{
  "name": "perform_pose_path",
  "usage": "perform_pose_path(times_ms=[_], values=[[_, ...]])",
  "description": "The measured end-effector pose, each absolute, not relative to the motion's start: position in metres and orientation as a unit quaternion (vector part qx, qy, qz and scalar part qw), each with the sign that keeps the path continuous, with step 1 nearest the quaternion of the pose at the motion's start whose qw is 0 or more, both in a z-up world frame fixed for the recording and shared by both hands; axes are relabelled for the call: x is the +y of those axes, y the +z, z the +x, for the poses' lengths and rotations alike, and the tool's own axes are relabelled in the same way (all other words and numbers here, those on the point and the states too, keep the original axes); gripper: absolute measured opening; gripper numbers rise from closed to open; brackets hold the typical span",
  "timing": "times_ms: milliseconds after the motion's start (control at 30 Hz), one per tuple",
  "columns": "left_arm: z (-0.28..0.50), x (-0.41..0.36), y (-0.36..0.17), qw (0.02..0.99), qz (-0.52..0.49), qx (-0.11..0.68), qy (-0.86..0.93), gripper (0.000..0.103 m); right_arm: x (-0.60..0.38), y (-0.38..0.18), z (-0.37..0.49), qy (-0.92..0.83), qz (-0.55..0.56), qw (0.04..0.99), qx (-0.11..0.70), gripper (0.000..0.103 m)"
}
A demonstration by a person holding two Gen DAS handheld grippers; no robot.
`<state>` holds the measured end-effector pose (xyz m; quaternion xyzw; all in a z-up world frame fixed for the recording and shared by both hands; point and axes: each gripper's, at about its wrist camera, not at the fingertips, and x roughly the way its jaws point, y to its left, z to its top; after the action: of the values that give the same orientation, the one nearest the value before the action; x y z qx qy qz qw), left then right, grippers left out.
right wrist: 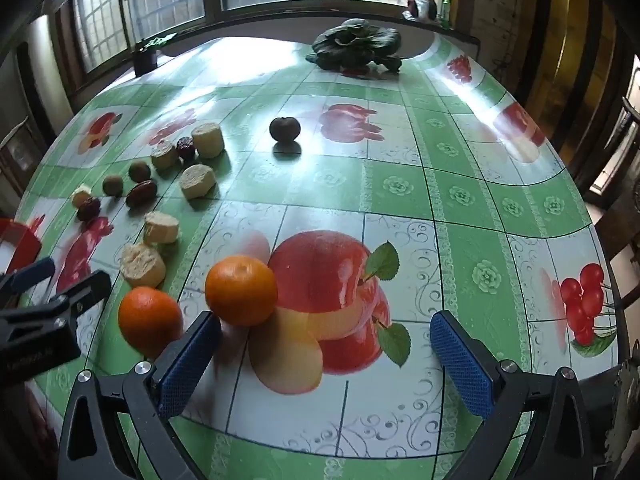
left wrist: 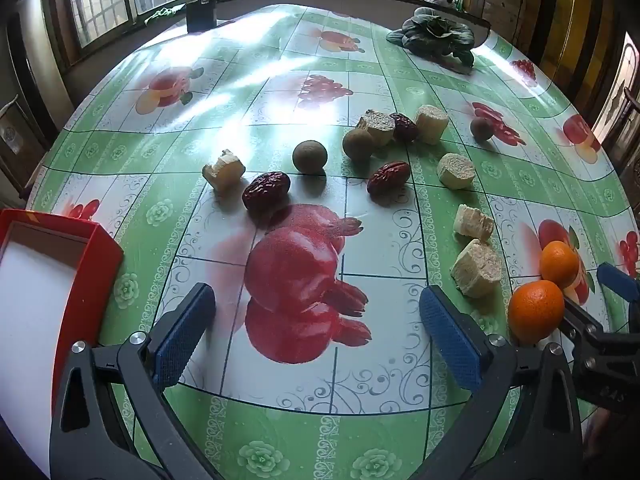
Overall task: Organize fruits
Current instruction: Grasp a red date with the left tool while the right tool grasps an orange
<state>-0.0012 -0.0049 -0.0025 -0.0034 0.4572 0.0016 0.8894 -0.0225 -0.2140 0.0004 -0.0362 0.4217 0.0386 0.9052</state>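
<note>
Two oranges [right wrist: 241, 290] [right wrist: 150, 320] lie near the table's front; the left wrist view shows them at its right edge [left wrist: 535, 310] [left wrist: 559, 264]. Red dates [left wrist: 266, 191] [left wrist: 389, 177], brown round fruits [left wrist: 310, 156] and pale cut chunks [left wrist: 477, 268] are scattered mid-table. A dark round fruit [right wrist: 284, 129] sits alone farther back. My left gripper [left wrist: 316, 336] hovers open over a printed pomegranate, nothing between its fingers. My right gripper [right wrist: 326, 360] is open too, its left pad [right wrist: 188, 364] just below the nearer orange.
A red box with a white inside [left wrist: 44, 280] stands at the left front edge. A leafy green vegetable [right wrist: 356, 50] lies at the far end of the green fruit-print tablecloth [right wrist: 460, 200]. A dark container [left wrist: 200, 16] stands by the windows.
</note>
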Motion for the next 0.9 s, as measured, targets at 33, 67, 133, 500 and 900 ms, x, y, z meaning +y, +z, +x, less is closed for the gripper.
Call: perform_pose_path(times_ms=[33,67,133,500,900], values=[[-0.002,-0.005,-0.002,0.888,0.001,0.459,-0.006,0.103,-0.215,0.0,-0.025,0.04,-0.037,0.905,0.422,0.103],[-0.004,-0.005,-0.001,0.885,0.008,0.465,-0.02,0.103,-0.216,0.0,-0.027,0.041,-0.037,0.905,0.422,0.103],[-0.003,-0.008,0.001,0.876,0.025,0.479,-0.049,0.103,-0.215,-0.001,-0.032,0.048,-0.031,0.905,0.422,0.103],[-0.043,0.028,0.023,0.89,-0.023,0.449,-0.073,0.103,-0.225,0.019,-0.067,0.115,0.045,0.912,0.392,0.1],[-0.044,0.049,0.045,0.892,-0.031,0.449,-0.047,0.103,-0.205,0.044,-0.083,0.155,0.031,0.905,0.394,0.092]])
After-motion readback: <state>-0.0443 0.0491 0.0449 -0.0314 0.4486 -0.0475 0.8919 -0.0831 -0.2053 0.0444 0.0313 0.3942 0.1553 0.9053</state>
